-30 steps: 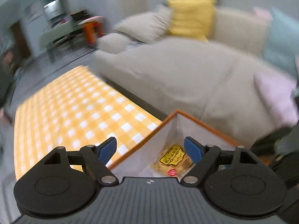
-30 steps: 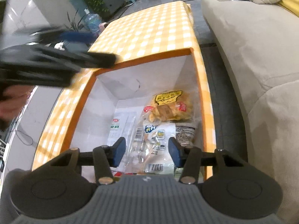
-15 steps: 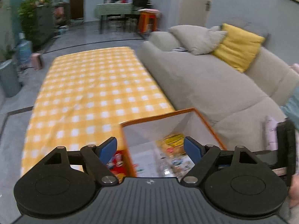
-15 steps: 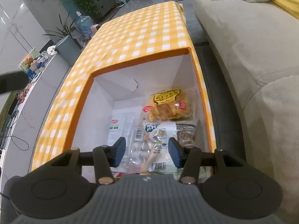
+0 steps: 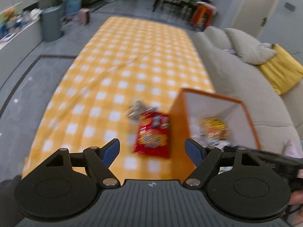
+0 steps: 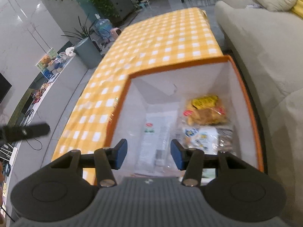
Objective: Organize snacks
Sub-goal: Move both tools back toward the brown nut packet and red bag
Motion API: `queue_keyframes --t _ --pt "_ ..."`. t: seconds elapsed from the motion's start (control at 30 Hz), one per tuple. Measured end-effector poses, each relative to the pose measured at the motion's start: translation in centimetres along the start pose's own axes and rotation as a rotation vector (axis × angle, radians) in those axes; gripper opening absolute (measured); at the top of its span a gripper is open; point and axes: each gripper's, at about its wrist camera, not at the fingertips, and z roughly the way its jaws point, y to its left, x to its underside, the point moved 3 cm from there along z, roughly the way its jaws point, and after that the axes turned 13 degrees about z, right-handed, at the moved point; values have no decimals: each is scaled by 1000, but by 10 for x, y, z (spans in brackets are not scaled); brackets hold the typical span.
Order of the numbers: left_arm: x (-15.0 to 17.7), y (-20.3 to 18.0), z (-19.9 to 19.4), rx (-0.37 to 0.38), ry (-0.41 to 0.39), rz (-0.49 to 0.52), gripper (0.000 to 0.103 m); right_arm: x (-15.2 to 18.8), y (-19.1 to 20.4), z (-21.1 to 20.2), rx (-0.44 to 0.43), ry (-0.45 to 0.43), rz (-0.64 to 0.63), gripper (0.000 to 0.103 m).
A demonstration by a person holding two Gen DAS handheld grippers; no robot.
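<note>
Yellow-and-white checked tablecloth (image 5: 132,60) fills our view down the long table, and we pick things up right at the jaws: our left gripper (image 5: 152,150) hangs above the cloth with its blue pads spread wide and nothing between them. Just ahead of that gap lies a red snack bag (image 5: 152,136), flat on the cloth and blurred in the left wrist view, its right edge just beside the outer wall of the orange storage box (image 5: 180,124); a crumpled silvery wrapper (image 5: 137,108) sits at the bag's far end. Over on the other side, our right gripper (image 6: 148,154) is poised over the open box (image 6: 251,113), jaws likewise parted and holding nothing. Down through the gap we see a clear flat packet with a red and green label (image 6: 151,140) on the white floor of the box, a white-and-blue snack pack (image 6: 200,138) to its right, and beyond that a yellow-labelled bag of golden pastries (image 6: 205,111) against the far right wall. We catch the same yellow bag (image 5: 215,127) from the left wrist view, inside the box. Further out, a beige sofa (image 6: 265,37) runs along the right of the table with a yellow cushion (image 5: 282,71) on it, and a grey bin (image 5: 51,24) stands off to the left on the floor.
</note>
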Motion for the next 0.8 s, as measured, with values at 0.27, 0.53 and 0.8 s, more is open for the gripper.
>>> queue_keyframes --t 0.27,0.53,0.8 --pt "25 46 23 -21 31 -66 91 9 50 3 -53 -52 -86 50" --pt "47 66 58 11 133 -111 89 -3 119 54 6 94 -365 59" --pt "51 90 76 1 184 -158 89 -36 170 147 43 228 -601 82"
